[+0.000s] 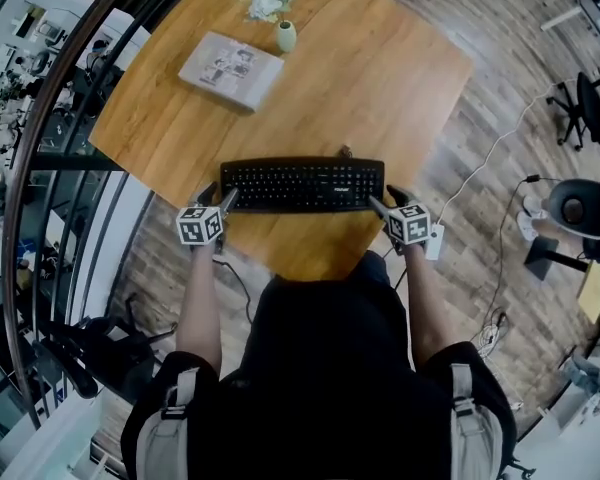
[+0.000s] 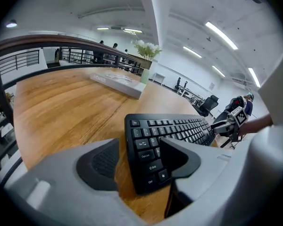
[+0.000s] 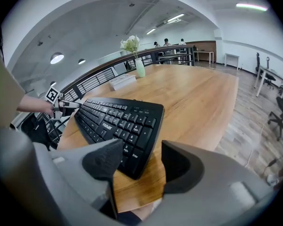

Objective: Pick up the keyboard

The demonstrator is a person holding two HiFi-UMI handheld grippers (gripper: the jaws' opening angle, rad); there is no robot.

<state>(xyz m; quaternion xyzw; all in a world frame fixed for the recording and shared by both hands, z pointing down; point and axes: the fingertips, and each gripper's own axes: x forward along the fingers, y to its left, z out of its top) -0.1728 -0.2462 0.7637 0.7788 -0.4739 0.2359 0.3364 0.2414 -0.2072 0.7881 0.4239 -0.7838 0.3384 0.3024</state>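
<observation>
I see my left tool (image 1: 222, 198) and right tool (image 1: 382, 200) both standing open, gripping nothing. The keyboard (image 1: 302, 184) lies on the surface (image 1: 380, 78), one end between each tool's jaws.

My tabletop (image 1: 380, 78) is warm wood, smooth, with a soft satin sheen and fine grain. The keyboard (image 1: 302, 185) is matt black plastic. The left claw (image 2: 141, 164) and right claw (image 3: 140, 161) look like smooth matt grey plastic, their pads (image 2: 101, 164) black and finely textured.
</observation>
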